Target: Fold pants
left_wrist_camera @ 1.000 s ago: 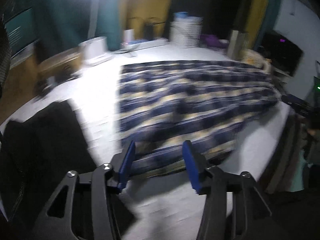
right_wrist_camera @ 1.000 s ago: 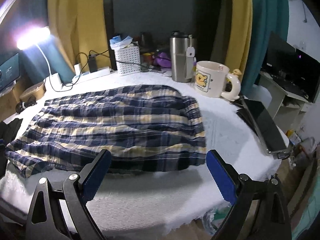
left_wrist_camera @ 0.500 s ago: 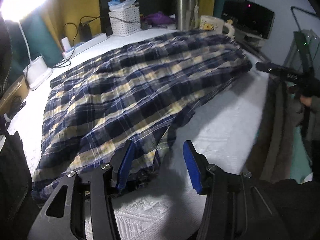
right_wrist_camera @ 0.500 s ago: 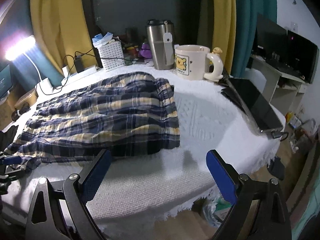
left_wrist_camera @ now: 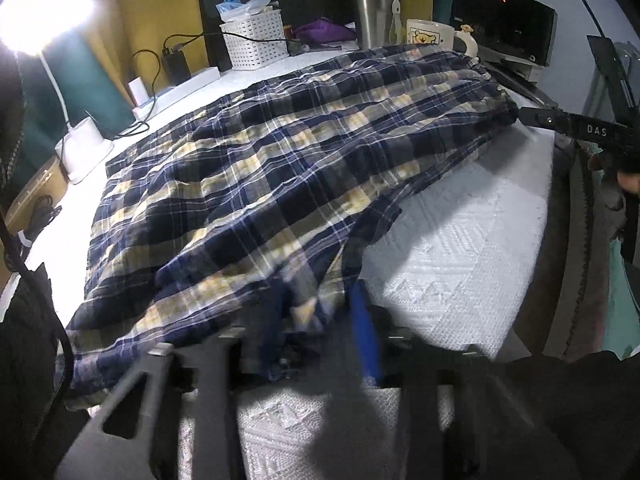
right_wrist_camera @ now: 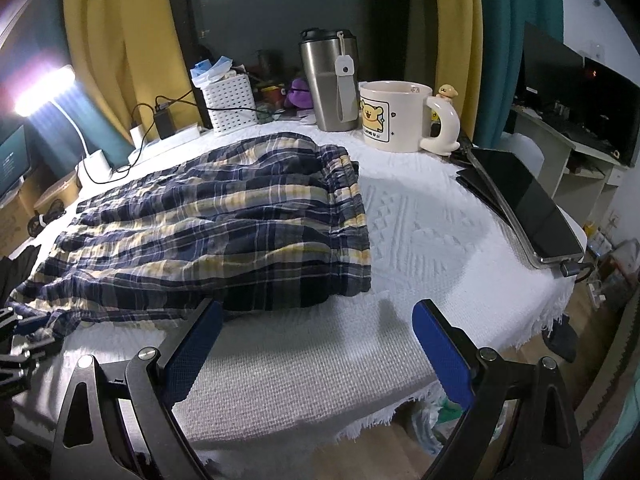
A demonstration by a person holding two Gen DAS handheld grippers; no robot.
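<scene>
Left of the bear mug [right_wrist_camera: 394,116], your left gripper [left_wrist_camera: 316,334] pinches the hem of the navy-and-yellow plaid pants [right_wrist_camera: 224,220] lying rumpled on the white tablecloth [right_wrist_camera: 420,248], while your right gripper [right_wrist_camera: 316,346] hovers wide open at the waistband.

Ahead of the right claw a white textured cloth [right_wrist_camera: 420,240] covers the table, its fringed edge hanging just below the claw over a wooden floor [right_wrist_camera: 404,444]. Far ahead, a dark wall panel [right_wrist_camera: 256,12] stands between yellow curtains [right_wrist_camera: 116,40], with teal curtains [right_wrist_camera: 508,20] further right. Far left of the claw a lamp [right_wrist_camera: 44,92] glares on a white bent neck. To the right, beyond the table, a white shelf [right_wrist_camera: 560,160] carries a black monitor [right_wrist_camera: 576,92]. Ahead-left of the left claw the same lamp [left_wrist_camera: 44,12] shines before a yellow curtain [left_wrist_camera: 148,0].
</scene>
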